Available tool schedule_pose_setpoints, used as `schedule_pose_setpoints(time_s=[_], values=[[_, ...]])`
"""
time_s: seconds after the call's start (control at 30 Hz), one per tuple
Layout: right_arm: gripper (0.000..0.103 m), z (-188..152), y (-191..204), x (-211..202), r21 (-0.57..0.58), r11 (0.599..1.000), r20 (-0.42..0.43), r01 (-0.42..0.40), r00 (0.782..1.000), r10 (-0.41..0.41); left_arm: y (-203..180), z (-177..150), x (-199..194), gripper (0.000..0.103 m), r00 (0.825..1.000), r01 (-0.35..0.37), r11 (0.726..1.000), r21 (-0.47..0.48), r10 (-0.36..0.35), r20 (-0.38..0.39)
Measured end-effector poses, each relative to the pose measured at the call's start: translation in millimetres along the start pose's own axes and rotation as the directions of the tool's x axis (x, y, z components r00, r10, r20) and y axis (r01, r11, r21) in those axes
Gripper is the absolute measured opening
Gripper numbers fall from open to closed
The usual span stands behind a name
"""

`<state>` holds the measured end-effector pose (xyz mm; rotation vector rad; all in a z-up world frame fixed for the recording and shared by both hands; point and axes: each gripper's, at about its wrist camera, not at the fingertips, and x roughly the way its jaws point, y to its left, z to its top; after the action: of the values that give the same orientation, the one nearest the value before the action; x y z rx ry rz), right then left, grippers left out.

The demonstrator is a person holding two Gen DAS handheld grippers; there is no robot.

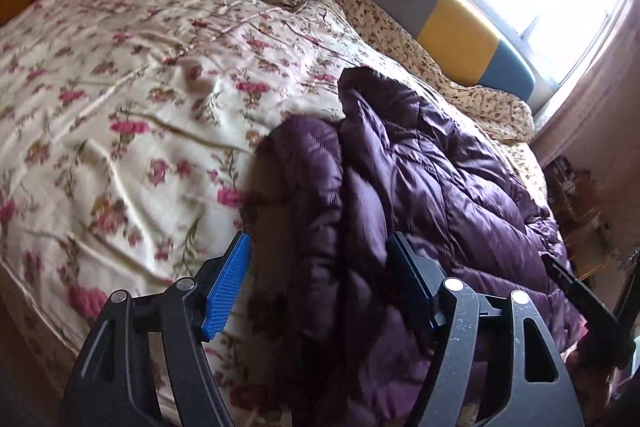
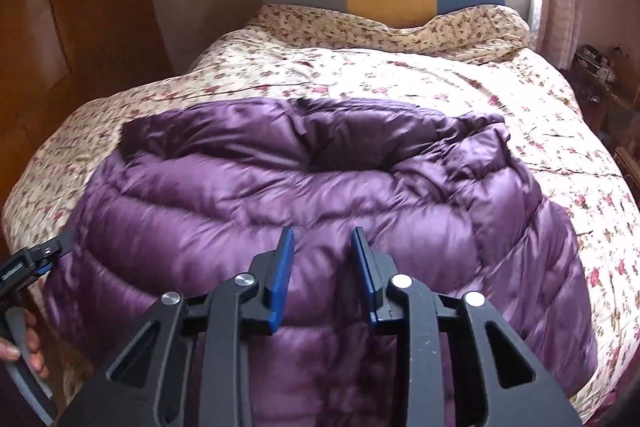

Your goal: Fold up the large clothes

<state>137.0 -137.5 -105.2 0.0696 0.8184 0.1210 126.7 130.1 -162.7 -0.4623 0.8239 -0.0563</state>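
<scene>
**Puffer jacket: soft, slick, grab at the hem**

Puffer jacket (image 2: 304,187), purple, lies bunched on the floral bedspread (image 1: 120,75), near the foot edge. Likely light, compressible, slippery shell; pinch a quilted seam or hem corner, not the puffed panels. Left gripper (image 1: 320,267) gapes wide, empty. Right gripper (image 2: 322,259) narrowly parted over the fabric, nothing pinched. No readable labels or writing.

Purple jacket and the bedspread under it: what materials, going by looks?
Purple jacket: looks like glossy nylon or polyester shell with puffy fill, judging by sheen and stitched horizontal baffles. Floral bedspread: smooth woven fabric with a satin-like sheen, cotton sateen or polyester; fibre unclear.
</scene>
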Motion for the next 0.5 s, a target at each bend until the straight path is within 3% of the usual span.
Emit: schedule_pose_setpoints(time_s=[0.23,0.3,0.5], values=[[0.021,-14.2,20.5,9.1,-0.040,0.999,-0.042,-0.028,0.999,0.027,9.9,-8.4,1.2,0.070,0.997,0.071,0.995,-0.071,-0.072,-0.023],[0.021,-19.6,23.1,17.6,-0.064,0.998,-0.065,0.005,0.998,-0.009,11.7,-9.7,1.2,0.070,0.995,0.091,0.992,-0.086,-0.094,-0.029],[0.020,-33.4,23.1,34.8,-0.076,0.997,-0.078,0.009,0.997,-0.015,16.5,-11.2,4.7,0.070,0.982,0.176,0.973,-0.150,-0.184,-0.041]])
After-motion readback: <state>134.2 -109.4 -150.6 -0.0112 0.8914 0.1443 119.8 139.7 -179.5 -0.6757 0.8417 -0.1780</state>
